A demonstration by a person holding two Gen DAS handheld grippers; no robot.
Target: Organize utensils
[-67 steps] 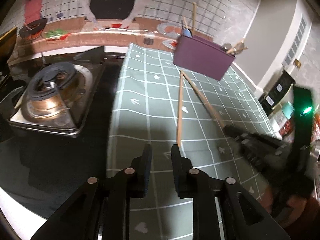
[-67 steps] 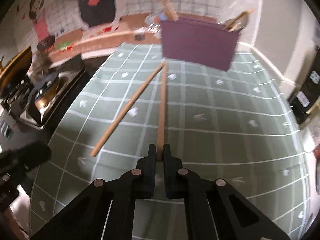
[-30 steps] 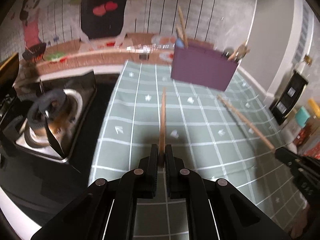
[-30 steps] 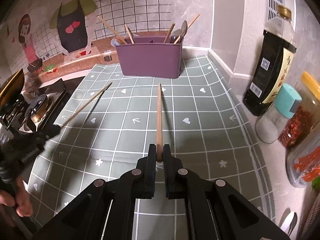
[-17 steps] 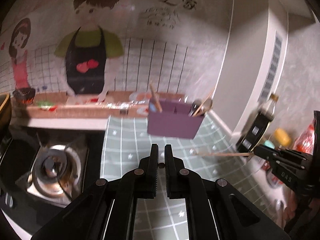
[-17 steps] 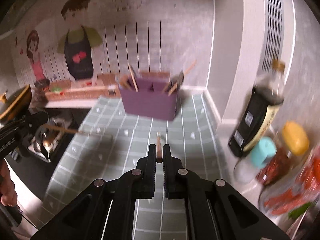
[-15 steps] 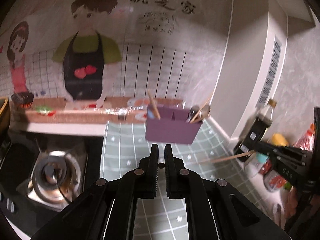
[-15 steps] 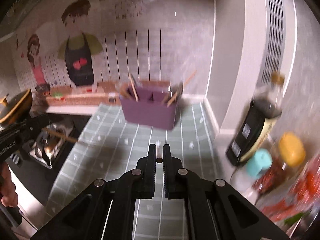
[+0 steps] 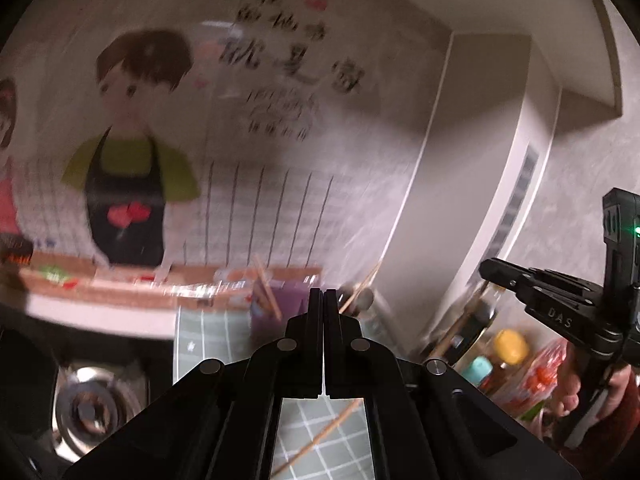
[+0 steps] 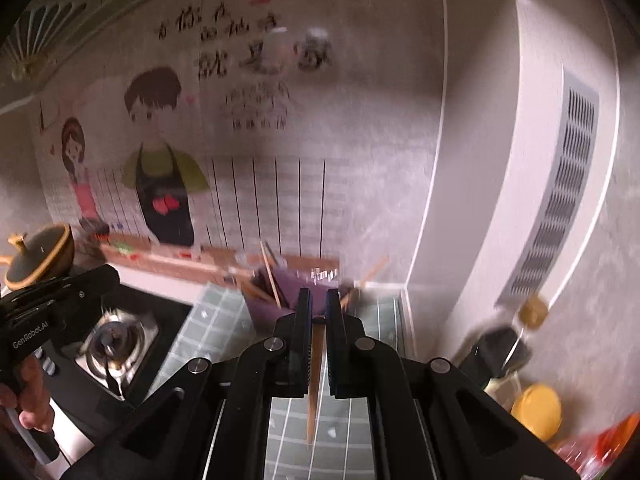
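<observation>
As left gripper (image 9: 323, 293) closes empty, only right wrist view shows right gripper (image 10: 316, 293) clamping a chopstick (image 10: 313, 380).

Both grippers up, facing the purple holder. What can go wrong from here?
1. Right gripper pinches its chopstick near one end; it hangs down and may swing or slip.
2. Left gripper is fully shut with nothing between its jaws; a second chopstick shows below it, probably lost.
3. Utensils already crowd the purple holder.

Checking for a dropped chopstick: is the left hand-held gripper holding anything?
Seemingly not: left hand-held gripper fingers meet, nothing visible between; a chopstick shows below.
</observation>
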